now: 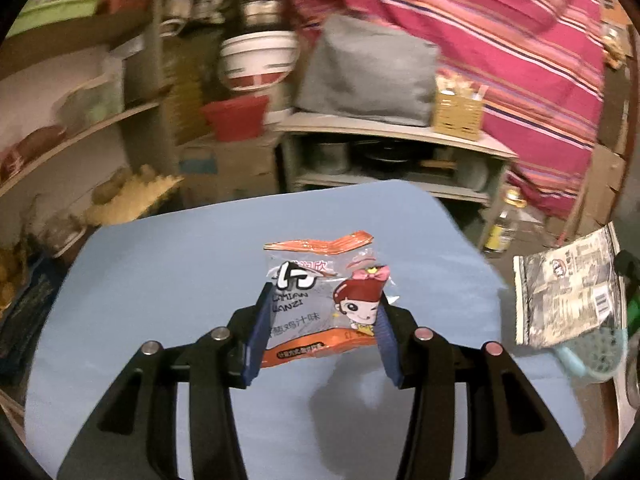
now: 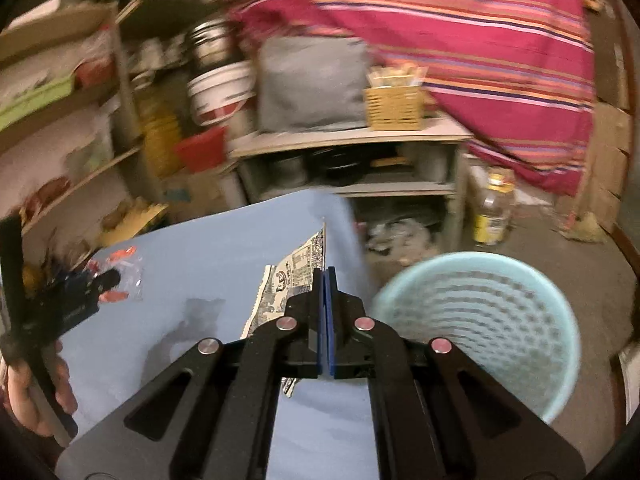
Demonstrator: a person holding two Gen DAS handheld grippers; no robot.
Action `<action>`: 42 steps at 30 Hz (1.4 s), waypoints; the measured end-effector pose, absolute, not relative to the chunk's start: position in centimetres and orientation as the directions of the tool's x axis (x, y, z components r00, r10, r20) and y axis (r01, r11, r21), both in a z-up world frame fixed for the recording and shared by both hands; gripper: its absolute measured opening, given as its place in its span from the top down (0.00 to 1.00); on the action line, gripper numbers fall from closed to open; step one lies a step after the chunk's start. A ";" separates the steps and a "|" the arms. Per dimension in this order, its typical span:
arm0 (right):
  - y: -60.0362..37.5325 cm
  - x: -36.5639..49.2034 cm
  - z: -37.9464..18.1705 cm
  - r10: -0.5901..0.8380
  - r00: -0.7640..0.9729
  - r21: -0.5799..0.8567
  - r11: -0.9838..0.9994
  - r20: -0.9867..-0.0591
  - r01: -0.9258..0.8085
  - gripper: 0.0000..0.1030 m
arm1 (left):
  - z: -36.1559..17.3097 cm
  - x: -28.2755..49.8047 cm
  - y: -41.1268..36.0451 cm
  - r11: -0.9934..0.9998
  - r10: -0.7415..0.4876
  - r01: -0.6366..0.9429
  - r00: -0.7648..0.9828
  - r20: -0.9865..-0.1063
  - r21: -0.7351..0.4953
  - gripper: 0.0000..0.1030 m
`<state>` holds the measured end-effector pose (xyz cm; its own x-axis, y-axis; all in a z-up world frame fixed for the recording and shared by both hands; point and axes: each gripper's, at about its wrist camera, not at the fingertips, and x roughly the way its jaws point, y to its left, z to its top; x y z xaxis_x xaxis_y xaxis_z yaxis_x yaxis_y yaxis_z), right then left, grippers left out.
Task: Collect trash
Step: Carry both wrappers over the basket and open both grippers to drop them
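We hold 2 pieces of trash, 1 per gripper, both lifted clear of the blue worktop (image 1: 160, 264).

Left gripper (image 1: 320, 328): the jaws stand partly open and press on both side edges of the snack bag (image 1: 320, 300), a clear and orange wrapper with a cartoon print. The bag bows slightly between the pads, so we judge it to be empty or nearly so, light, thin and crinkly. Its film looks glossy, hence slippery. The grip sits on the lower half, leaving the sealed top edge free above.

Right gripper (image 2: 325, 304): the jaws are fully closed, pad against pad, on the grey printed wrapper (image 2: 296, 272). The wrapper is pinched near 1 edge and hangs as a flat sheet to the left of the jaws. We judge it equally light and limp; a pinch on a flat area holds better than a grip on a loose corner.

The pale blue mesh bin (image 2: 480, 328) stands on the floor just beside the worktop, below and to the right of the right gripper. From the left wrist view only part of its rim shows beneath the grey wrapper.

Handling note: neither item is fragile. The likely risk is drift on release, since such light film may flutter past the rim unless it is let go low over the bin's opening.
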<state>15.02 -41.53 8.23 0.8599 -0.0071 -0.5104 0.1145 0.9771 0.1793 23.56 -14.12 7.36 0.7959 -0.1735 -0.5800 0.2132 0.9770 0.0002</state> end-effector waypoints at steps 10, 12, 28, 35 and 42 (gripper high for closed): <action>-53.1 9.8 5.3 -0.141 0.821 0.220 0.926 -0.553 0.307 0.98 | 6.6 20.9 -24.7 0.936 -0.301 0.349 0.750 -0.589 -0.034 0.54; -54.2 10.0 4.1 -0.136 0.812 0.229 0.921 -0.568 0.315 0.98 | 6.3 20.8 -26.6 0.928 -0.322 0.371 0.736 -0.596 -0.043 0.54; -55.2 9.6 2.9 -0.283 0.775 0.047 0.927 -0.565 0.373 0.08 | 4.2 20.6 -36.5 0.861 -0.430 0.504 0.653 -0.624 -0.067 0.54; -57.0 8.0 2.5 -0.318 0.758 0.068 0.901 -0.570 0.429 0.04 | 2.0 21.3 -40.5 0.835 -0.449 0.547 0.621 -0.642 -0.055 0.54; -57.9 7.7 2.2 -0.322 0.745 0.081 0.890 -0.584 0.448 0.04 | -0.2 22.5 -43.2 0.823 -0.447 0.565 0.581 -0.680 -0.058 0.42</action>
<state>7.74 -57.89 2.21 0.7455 -0.3216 -0.5838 0.4479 0.8904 0.0814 22.45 -43.18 -0.25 0.5810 -0.4466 -0.6804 0.5653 0.8229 -0.0575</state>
